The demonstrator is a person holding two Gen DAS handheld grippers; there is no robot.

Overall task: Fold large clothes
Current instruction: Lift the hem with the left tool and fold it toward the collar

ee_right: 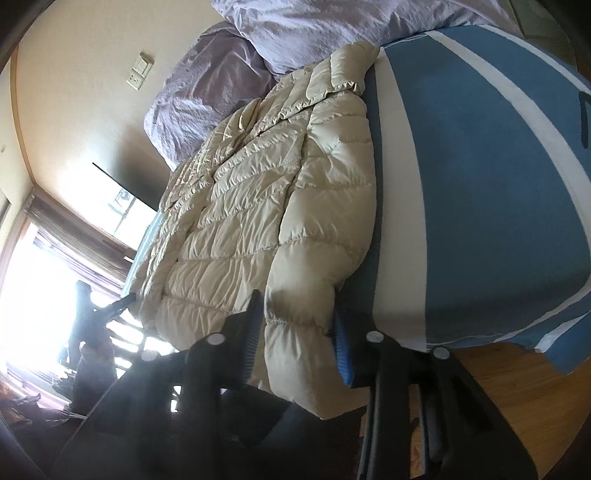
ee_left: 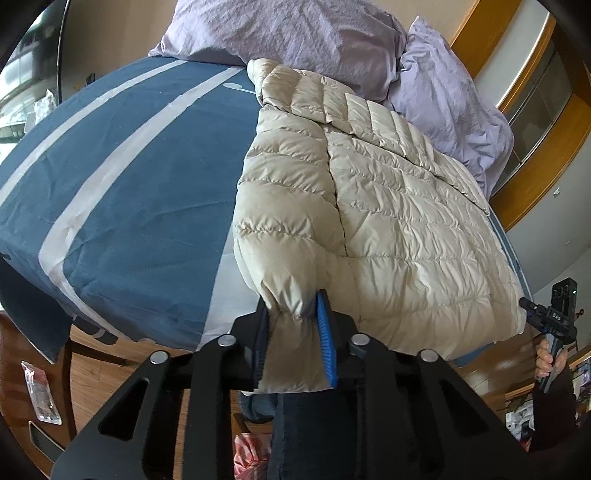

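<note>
**Both cuffs pinched at the bed's edge**

Our left tongs [ee_left: 291, 332] clamp one cuff of the cream quilted down jacket [ee_left: 388, 206]; our right tongs [ee_right: 295, 332] grip the other cuff. The jacket lies flat on the blue-and-white striped bedcover [ee_left: 122, 206], its collar toward the crumpled lilac duvet [ee_left: 295, 33].

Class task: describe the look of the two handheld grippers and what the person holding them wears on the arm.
Each gripper, left gripper and right gripper, is matte black with slotted linkage arms, round silver pivot pins and ribbed blue finger pads. The hand on the right gripper's black handle emerges from a dark sleeve.
</note>
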